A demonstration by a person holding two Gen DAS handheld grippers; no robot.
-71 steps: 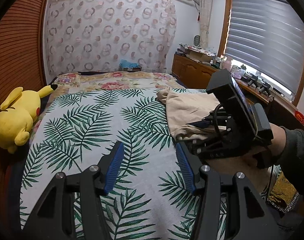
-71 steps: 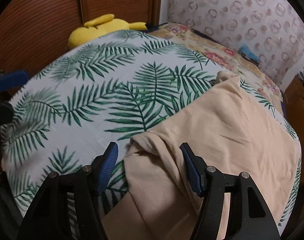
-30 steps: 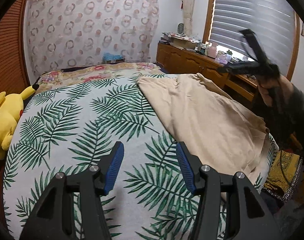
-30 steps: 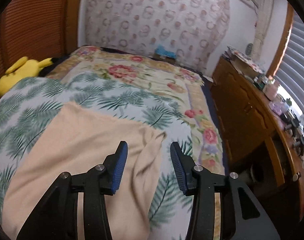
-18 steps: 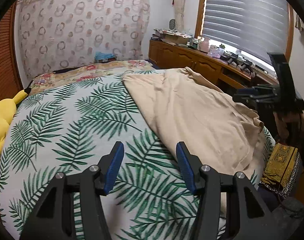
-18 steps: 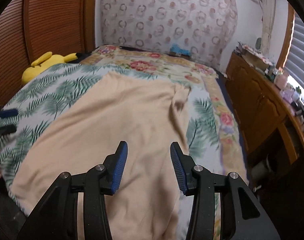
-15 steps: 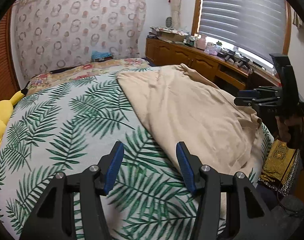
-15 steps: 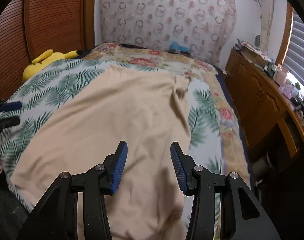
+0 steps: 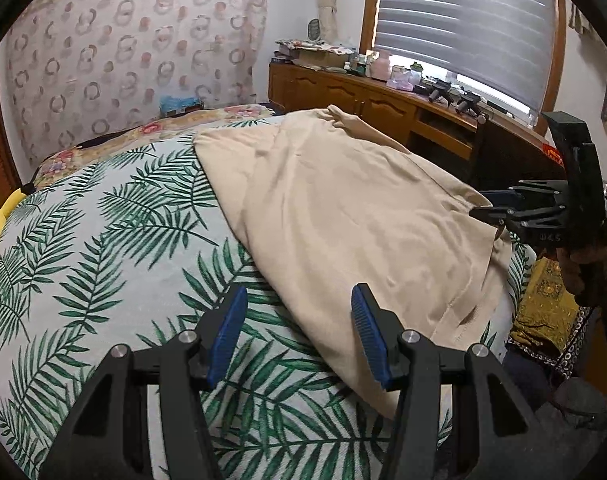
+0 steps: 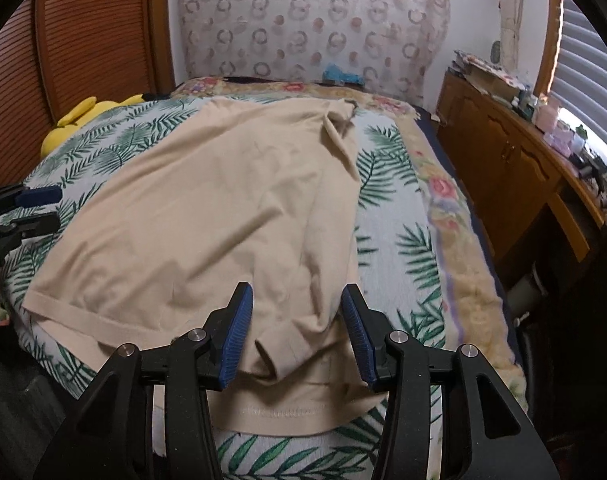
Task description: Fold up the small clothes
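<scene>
Both sets of fingers are standing wide apart and holding nothing: the right gripper (image 10: 297,334) is hovering over the rumpled hem near the bed's (image 10: 395,216) near edge, the left gripper (image 9: 299,334) beside the shirt's (image 10: 207,216) left side. The shirt is lying spread along the bed's right half; smoothing that bunched hem flat before pinching corners looks wise.

1. The garment (image 10: 223,216) lies spread on the bed (image 10: 387,216)
2. A plush toy (image 10: 75,120) sits at the bed's far left
3. A cabinet (image 10: 515,168) stands right of the bed
</scene>
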